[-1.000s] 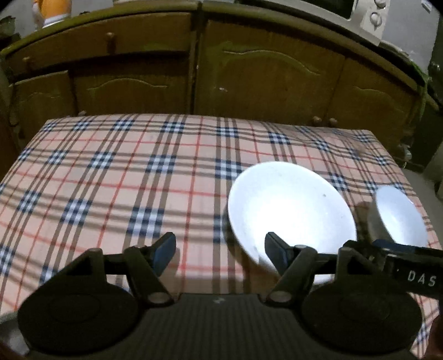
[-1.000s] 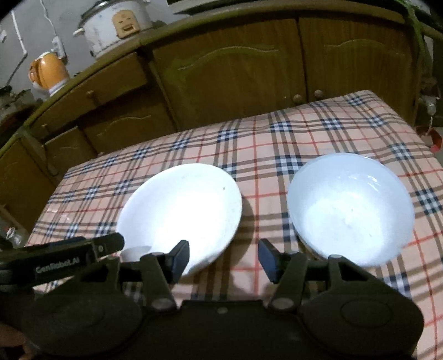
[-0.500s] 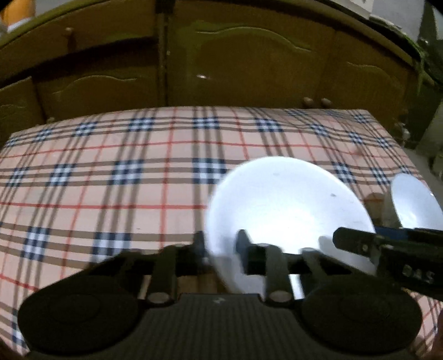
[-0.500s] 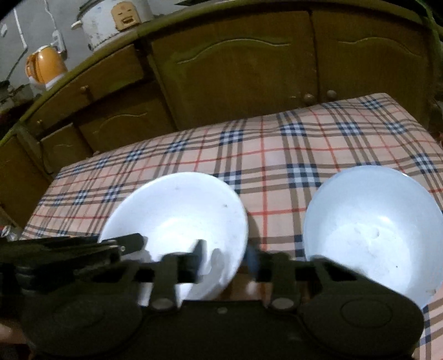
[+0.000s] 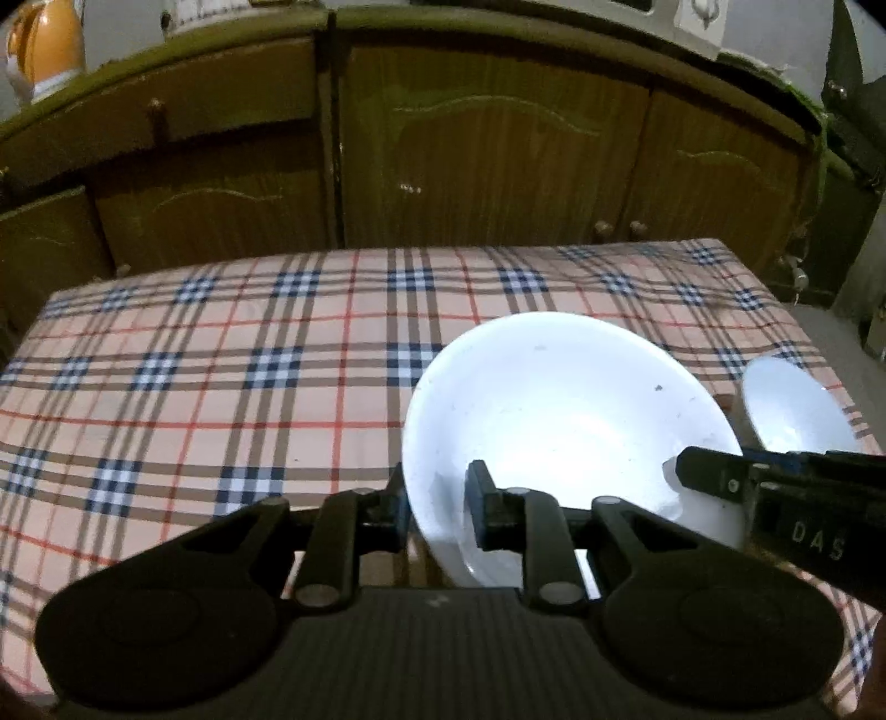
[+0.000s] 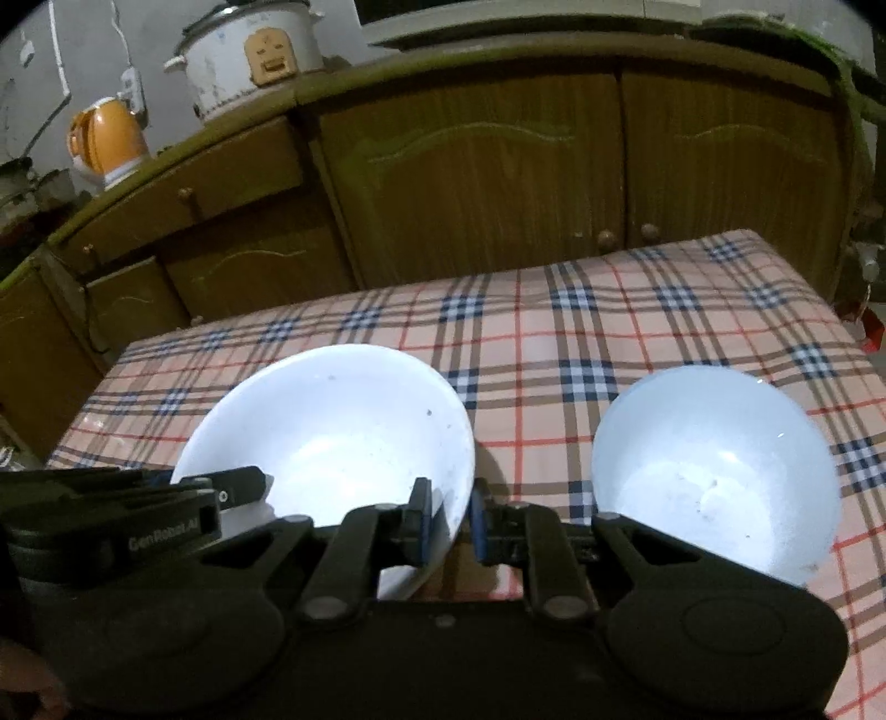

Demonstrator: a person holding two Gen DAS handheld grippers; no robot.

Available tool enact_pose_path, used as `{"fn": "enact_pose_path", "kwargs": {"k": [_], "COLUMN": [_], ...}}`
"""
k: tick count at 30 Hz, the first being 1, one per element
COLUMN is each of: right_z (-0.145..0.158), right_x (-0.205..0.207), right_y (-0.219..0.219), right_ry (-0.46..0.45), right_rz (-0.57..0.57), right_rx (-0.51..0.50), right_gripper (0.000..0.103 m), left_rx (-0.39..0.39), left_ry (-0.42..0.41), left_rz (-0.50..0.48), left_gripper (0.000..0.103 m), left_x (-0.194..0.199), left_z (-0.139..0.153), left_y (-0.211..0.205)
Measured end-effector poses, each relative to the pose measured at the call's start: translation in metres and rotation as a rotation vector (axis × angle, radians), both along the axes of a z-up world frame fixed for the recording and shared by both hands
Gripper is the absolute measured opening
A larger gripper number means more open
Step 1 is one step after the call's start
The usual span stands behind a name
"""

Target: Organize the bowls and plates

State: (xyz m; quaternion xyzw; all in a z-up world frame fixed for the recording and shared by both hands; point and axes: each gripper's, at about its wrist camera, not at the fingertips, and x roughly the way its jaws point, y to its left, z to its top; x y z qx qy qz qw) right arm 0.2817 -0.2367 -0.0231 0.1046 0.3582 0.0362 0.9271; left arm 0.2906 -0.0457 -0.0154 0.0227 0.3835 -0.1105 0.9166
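lifting evenly matters here: the checked tablecloth (image 5: 221, 399) bears a wide white bowl (image 5: 565, 421) at its near middle, pinched on opposite rims by the left gripper (image 5: 437, 504) and the right gripper (image 6: 448, 515), so both should rise level. the smaller bowl (image 6: 714, 471) sits just right of it. only the right view shows this second bowl whole, plus the rice cooker (image 6: 249, 50) and orange kettle (image 6: 108, 138).

Plate (image 6: 332, 432) left of bowl (image 6: 714, 476), on tablecloth (image 6: 554, 343)
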Motion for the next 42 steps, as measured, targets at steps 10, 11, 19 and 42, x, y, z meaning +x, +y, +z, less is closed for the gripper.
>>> {"fn": "enact_pose_path", "kwargs": {"k": [10,11,19,42], "right_z": [0.035,0.038,0.047,-0.005], "right_x": [-0.066,-0.074,-0.144,-0.247], "right_y": [-0.001,-0.002,-0.008,-0.009], "right_ry": [-0.060,-0.063,-0.087,0.026], "right_rz": [0.011,0.011,-0.005,-0.031], "right_rx": [-0.027,-0.030,-0.049,-0.052], "right_gripper": [0.020,0.020,0.020,0.020], "left_rx": [0.004,0.003,0.000,0.045], "left_ry": [-0.052,-0.054,-0.074,0.019], "left_rz": [0.005,0.004,-0.020,-0.099], "left_gripper": [0.022,0.022,0.022,0.023], "left_x": [-0.063,-0.068,-0.123,-0.189], "left_z": [0.032,0.032,0.039,-0.016], "left_y": [-0.009,-0.012,-0.020,-0.033]}}
